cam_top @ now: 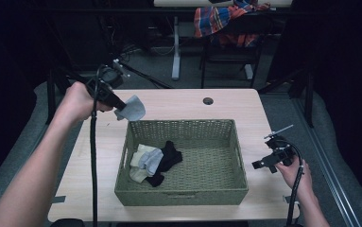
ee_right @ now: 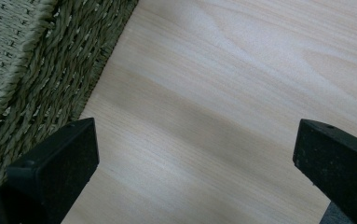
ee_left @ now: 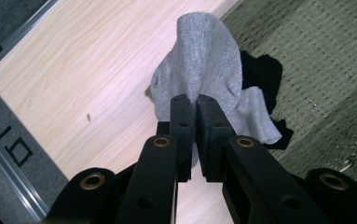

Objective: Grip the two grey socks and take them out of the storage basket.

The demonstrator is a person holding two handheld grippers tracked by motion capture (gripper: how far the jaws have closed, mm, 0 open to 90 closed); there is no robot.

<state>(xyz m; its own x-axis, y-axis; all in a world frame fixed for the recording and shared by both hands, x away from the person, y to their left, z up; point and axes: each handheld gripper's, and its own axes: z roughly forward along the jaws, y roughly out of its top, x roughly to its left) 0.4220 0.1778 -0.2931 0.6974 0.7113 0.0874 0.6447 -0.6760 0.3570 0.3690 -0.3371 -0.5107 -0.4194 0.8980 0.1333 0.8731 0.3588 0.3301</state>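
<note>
The basket [cam_top: 183,163] is the landmark: a green woven tray standing in the middle of the table [cam_top: 245,106]. Off the basket's right wall, near its front corner, the right gripper [cam_top: 259,164] hangs over bare wood with its jaws wide apart and nothing between them; in the right gripper view the basket's woven wall [ee_right: 36,70] runs along the left edge beside the left jaw. Inside the basket, against its left wall, lies a small heap of socks [cam_top: 155,162], pale ones on the left and a black one on the right. Beyond the basket's far left corner and above the tabletop, the left gripper [cam_top: 120,107] is clamped on a grey sock [cam_top: 132,108], which droops from the pressed-together jaws. In the left gripper view the sock [ee_left: 204,70] hangs over the basket's edge.
</note>
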